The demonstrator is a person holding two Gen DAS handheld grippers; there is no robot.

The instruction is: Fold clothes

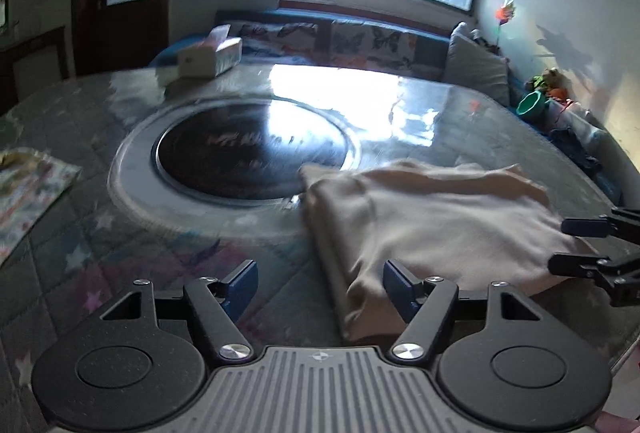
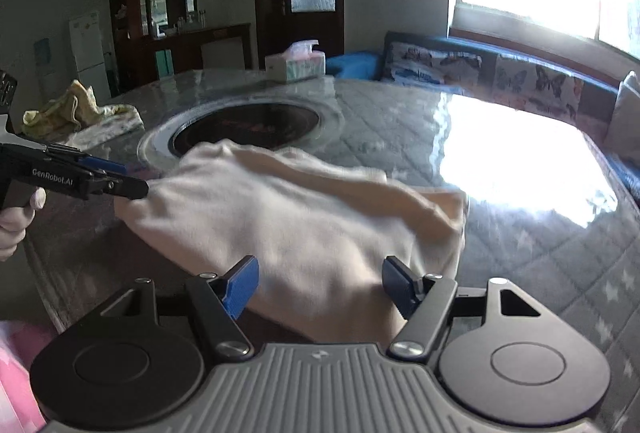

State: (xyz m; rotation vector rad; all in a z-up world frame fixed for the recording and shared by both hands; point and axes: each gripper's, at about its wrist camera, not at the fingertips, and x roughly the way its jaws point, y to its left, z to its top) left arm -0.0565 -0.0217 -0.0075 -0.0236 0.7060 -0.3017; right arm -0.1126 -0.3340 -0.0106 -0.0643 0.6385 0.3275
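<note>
A cream garment (image 1: 432,217) lies folded on the quilted table cover, also in the right wrist view (image 2: 304,225). My left gripper (image 1: 320,289) is open, its fingers astride the garment's near left corner. It shows from the side in the right wrist view (image 2: 120,177), at the garment's left edge. My right gripper (image 2: 318,287) is open with the garment's near edge between its fingers. It shows at the right edge of the left wrist view (image 1: 576,245), beside the garment's right corner.
A round dark hotplate (image 1: 252,153) is set in the table beyond the garment. A tissue box (image 2: 296,65) stands at the far side. A yellow patterned cloth pile (image 2: 76,113) lies at the left. A sofa with cushions (image 1: 476,69) lines the window wall.
</note>
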